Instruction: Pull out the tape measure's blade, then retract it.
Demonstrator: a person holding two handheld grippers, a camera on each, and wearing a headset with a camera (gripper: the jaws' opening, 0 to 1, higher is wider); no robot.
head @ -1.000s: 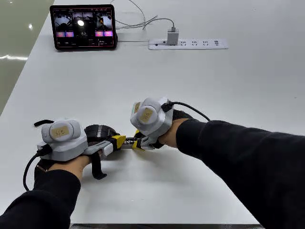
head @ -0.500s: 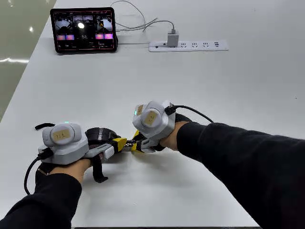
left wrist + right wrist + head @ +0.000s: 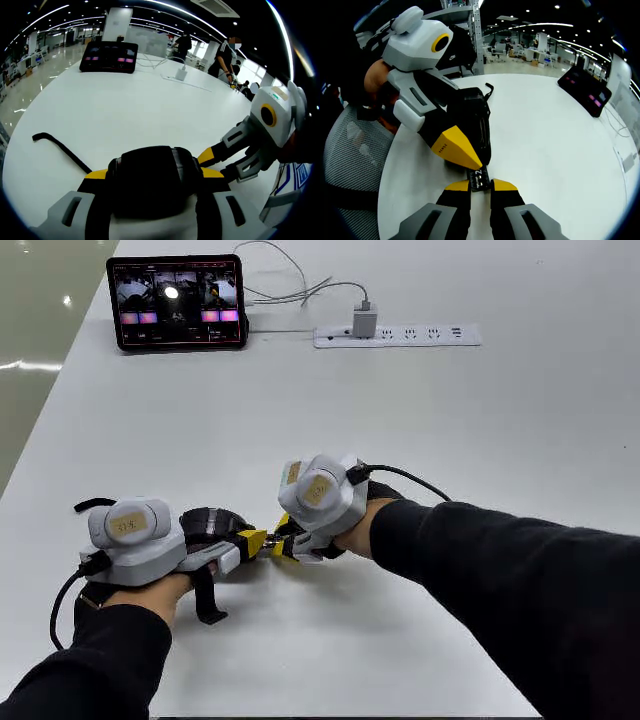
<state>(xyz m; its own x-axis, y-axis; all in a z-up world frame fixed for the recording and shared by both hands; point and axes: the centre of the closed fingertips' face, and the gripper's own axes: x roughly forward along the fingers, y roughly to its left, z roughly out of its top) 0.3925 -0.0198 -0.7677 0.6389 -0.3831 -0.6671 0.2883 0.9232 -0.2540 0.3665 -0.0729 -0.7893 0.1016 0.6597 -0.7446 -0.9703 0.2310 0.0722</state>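
The tape measure [image 3: 155, 175] sits clamped between the left gripper's [image 3: 245, 540] jaws on the table [image 3: 420, 420]. Its blade [image 3: 478, 176], barely out, is pinched in the right gripper [image 3: 480, 188] just beside the case. The pull-out looks only begun. Next, the right gripper should draw straight away while the left holds firm.

Location type: a large open-plan laboratory or test workspace with a glossy pale green floor [image 3: 40, 340], rows of long ceiling strip lights [image 3: 560, 24] and further workstations in the far background [image 3: 530, 55]. The long white counter [image 3: 450, 440] carries a black tablet displaying live camera feeds [image 3: 176, 300] and a white multi-socket power strip [image 3: 400, 335] with a white charger plug [image 3: 362, 318] inserted. Standing people [image 3: 225, 57], a tall metal shelving rack [image 3: 475, 30] and a grey mesh office chair [image 3: 350, 150] are also present.
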